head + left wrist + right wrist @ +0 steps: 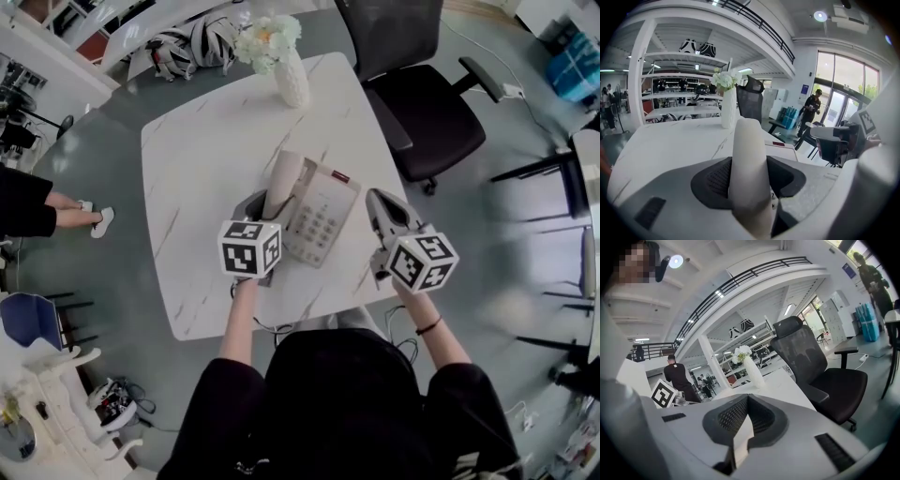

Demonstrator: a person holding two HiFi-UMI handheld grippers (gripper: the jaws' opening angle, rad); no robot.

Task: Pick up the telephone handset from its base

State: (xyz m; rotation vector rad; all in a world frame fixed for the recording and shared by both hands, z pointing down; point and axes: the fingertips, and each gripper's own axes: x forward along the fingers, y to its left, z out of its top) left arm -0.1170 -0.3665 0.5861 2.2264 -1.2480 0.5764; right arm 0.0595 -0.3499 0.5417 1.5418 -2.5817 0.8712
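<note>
A beige telephone base (323,217) with a keypad lies on the white marble table (202,159). My left gripper (267,208) is shut on the beige handset (283,180), which stands tilted over the base's left side. In the left gripper view the handset (749,159) fills the space between the dark pads, with the base (782,146) behind it. My right gripper (380,199) hovers just right of the base, apart from it. Its jaws meet with nothing between them in the right gripper view (746,420).
A white vase of flowers (289,75) stands at the table's far edge. A black office chair (422,103) sits beyond the table's right corner. A person's feet (94,217) are on the floor at left. The phone cord (272,328) hangs below the near table edge.
</note>
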